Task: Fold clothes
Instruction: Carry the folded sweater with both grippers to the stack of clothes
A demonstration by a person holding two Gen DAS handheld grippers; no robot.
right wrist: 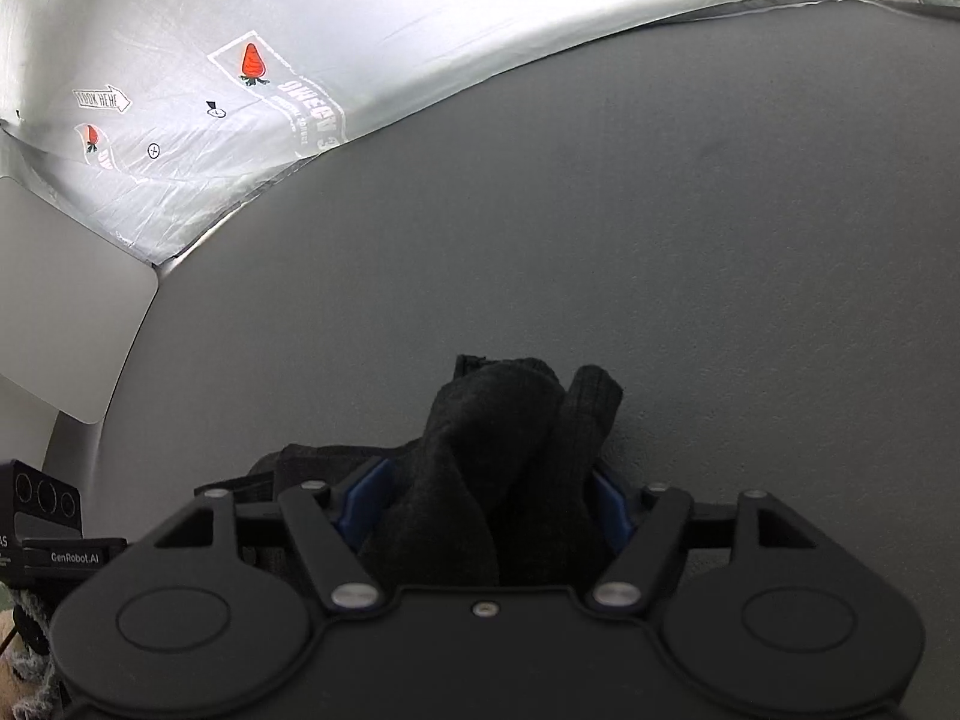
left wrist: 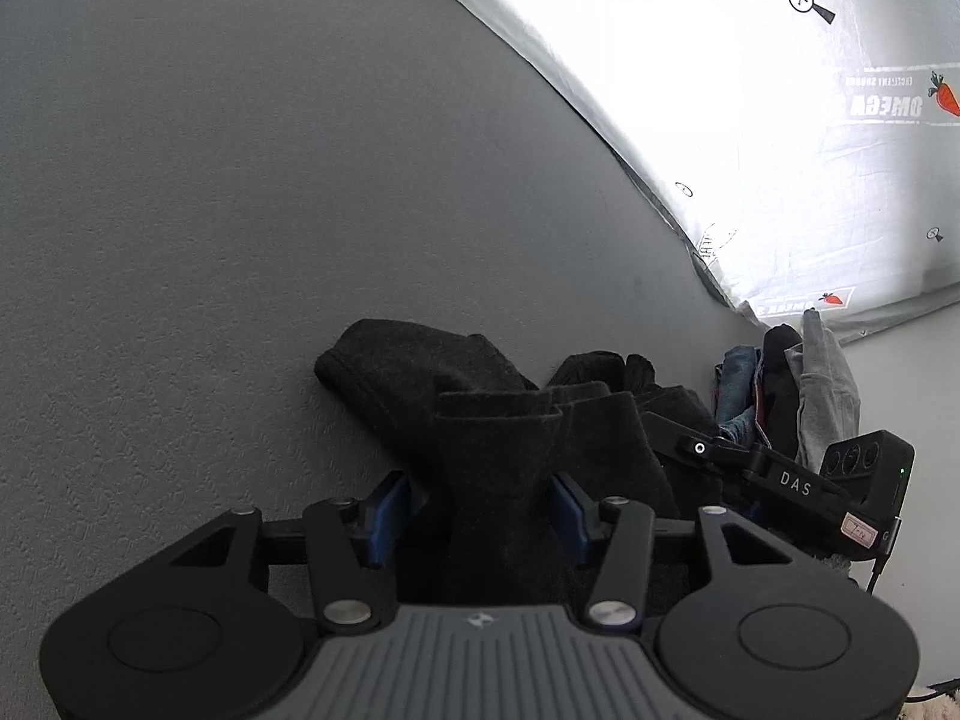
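Note:
A black knit garment (left wrist: 420, 378) lies bunched on the grey table (left wrist: 210, 210). My left gripper (left wrist: 483, 504) is shut on a fold of it, cloth filling the gap between the blue pads (left wrist: 387, 510). My right gripper (right wrist: 480, 504) is shut on another bunched part of the same black garment (right wrist: 510, 420), just above the grey table (right wrist: 660, 240). The right gripper's body (left wrist: 798, 486) shows at the right of the left wrist view, close beside the garment. The left gripper's body (right wrist: 42, 516) shows at the lower left of the right wrist view.
A pile of other clothes, blue, dark and grey (left wrist: 798, 384), stands at the table's far right end. A shiny silver sheet with carrot prints (left wrist: 780, 120) hangs behind the table, also in the right wrist view (right wrist: 300, 60). A pale rounded panel (right wrist: 66, 312) sits left.

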